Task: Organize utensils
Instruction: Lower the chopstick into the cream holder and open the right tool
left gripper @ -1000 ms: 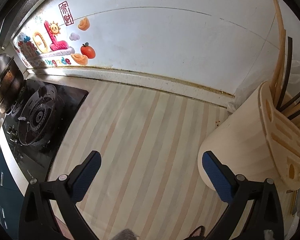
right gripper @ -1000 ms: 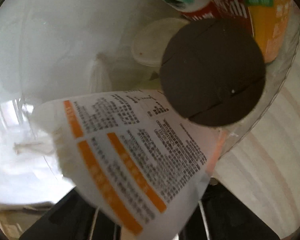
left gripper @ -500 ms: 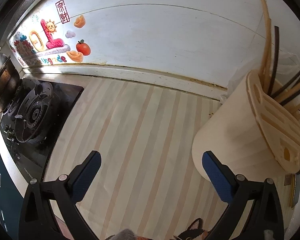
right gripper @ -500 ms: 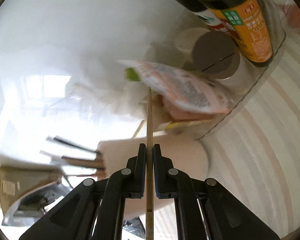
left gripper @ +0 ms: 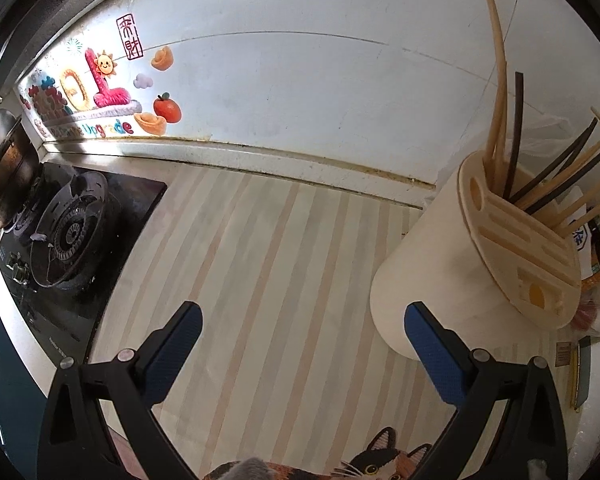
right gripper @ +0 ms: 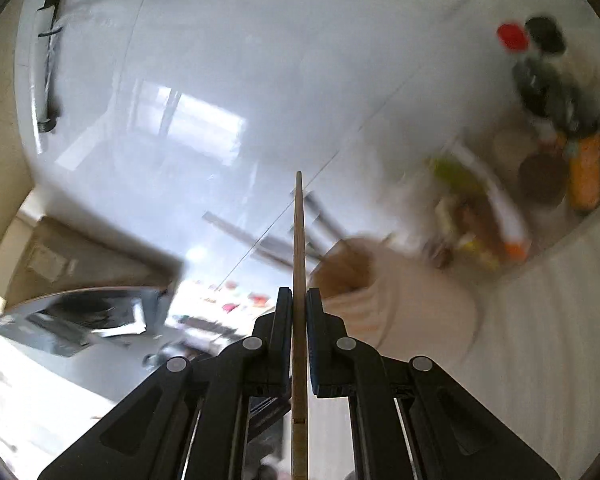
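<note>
A cream utensil holder (left gripper: 452, 280) with a slotted lid stands on the striped counter at the right of the left wrist view; several light and dark chopsticks (left gripper: 514, 132) stick out of it. My left gripper (left gripper: 300, 328) hangs open over the counter, its right blue pad (left gripper: 432, 344) just in front of the holder's base. In the right wrist view my right gripper (right gripper: 299, 300) is shut on a single wooden chopstick (right gripper: 299, 232), which points straight ahead. The holder (right gripper: 400, 304) shows blurred just right of the fingers.
A black gas hob (left gripper: 68, 236) with a metal pot (left gripper: 2, 172) lies at the left. The white wall carries colourful stickers (left gripper: 100, 92). Bottles and packets (right gripper: 556, 128) stand behind the holder. A cat-pattern mat (left gripper: 380, 460) lies at the near edge.
My right gripper rose away from the packets and bottles with the chopstick in it and rolled, so the holder now sits lower right. The left view drew back slightly from the counter.
</note>
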Available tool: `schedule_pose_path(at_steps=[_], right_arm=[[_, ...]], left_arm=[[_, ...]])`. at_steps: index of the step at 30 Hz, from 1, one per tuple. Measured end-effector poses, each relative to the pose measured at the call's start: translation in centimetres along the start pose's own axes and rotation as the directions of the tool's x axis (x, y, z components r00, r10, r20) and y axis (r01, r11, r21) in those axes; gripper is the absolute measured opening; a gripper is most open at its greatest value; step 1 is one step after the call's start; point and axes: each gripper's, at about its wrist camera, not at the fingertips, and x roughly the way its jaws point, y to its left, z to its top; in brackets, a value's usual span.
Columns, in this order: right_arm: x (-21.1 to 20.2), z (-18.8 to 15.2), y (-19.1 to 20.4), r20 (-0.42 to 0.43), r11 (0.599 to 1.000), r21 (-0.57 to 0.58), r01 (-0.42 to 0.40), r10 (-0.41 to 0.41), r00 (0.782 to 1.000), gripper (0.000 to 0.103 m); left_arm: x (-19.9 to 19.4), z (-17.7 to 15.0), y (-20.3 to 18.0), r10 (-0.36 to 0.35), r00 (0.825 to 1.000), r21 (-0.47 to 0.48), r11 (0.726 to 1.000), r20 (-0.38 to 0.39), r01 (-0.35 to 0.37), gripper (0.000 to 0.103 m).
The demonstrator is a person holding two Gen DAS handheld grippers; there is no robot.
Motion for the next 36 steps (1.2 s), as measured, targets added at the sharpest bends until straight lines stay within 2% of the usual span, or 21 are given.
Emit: schedule_pose_path(at_steps=[4, 7, 11, 14, 17, 20, 23, 27, 32, 36], right_arm=[[-1.0, -1.8, 0.9, -0.102, 0.993, 0.105, -0.055, 0.066, 0.993, 0.007], [-0.5, -2.7, 0.0, -0.157, 0.983, 0.180, -0.033, 0.062, 0.986, 0.007], [1.3, -3.6, -2.4, -0.226, 0.943, 0.331, 0.022, 0.057, 0.973, 0.007], [2.2, -3.5, -3.9, -0.245, 0.899, 0.431, 0.074, 0.038, 0.969, 0.007], [3.1, -3.4, -4.9, -0.263, 0.848, 0.519, 0.109, 0.038, 0.964, 0.007], [3.8, -3.1, -5.2, -0.271, 0.818, 0.554, 0.151, 0.005, 0.963, 0.007], [4.4, -2.9, -5.6, -0.261, 0.775, 0.612, 0.159, 0.008, 0.965, 0.007], [5.5, -2.5, -6.7, -0.242, 0.691, 0.709, 0.140, 0.052, 0.969, 0.007], [6.3, -0.4, -6.0, -0.195, 0.621, 0.779, 0.080, 0.119, 0.974, 0.009], [7.2, 2.3, -4.8, -0.172, 0.638, 0.769, 0.047, 0.136, 0.976, 0.015]], left_arm=[[-0.7, -0.2, 0.7, -0.016, 1.000, -0.026, 1.000, 0.008, 0.016, 0.103], [-1.2, -0.3, 0.9, -0.014, 1.000, -0.035, 0.999, 0.021, 0.015, 0.103], [-2.2, -0.3, 0.7, 0.070, 0.995, -0.016, 0.997, 0.077, -0.069, 0.103], [-2.9, 0.2, 0.6, 0.161, 0.977, -0.002, 0.987, 0.143, -0.163, 0.103], [-3.2, 0.7, 0.9, 0.175, 0.970, 0.000, 0.984, 0.166, -0.178, 0.103], [-3.1, 0.9, 1.3, 0.161, 0.974, -0.014, 0.987, 0.162, -0.161, 0.103], [-2.9, 0.7, 1.5, 0.135, 0.980, -0.025, 0.991, 0.149, -0.133, 0.103], [-2.7, 0.5, 0.9, 0.111, 0.984, -0.014, 0.994, 0.138, -0.110, 0.103], [-2.5, 0.4, 0.3, 0.093, 0.987, -0.002, 0.996, 0.131, -0.093, 0.103], [-2.4, 0.5, -0.3, 0.082, 0.989, 0.015, 0.996, 0.122, -0.084, 0.103]])
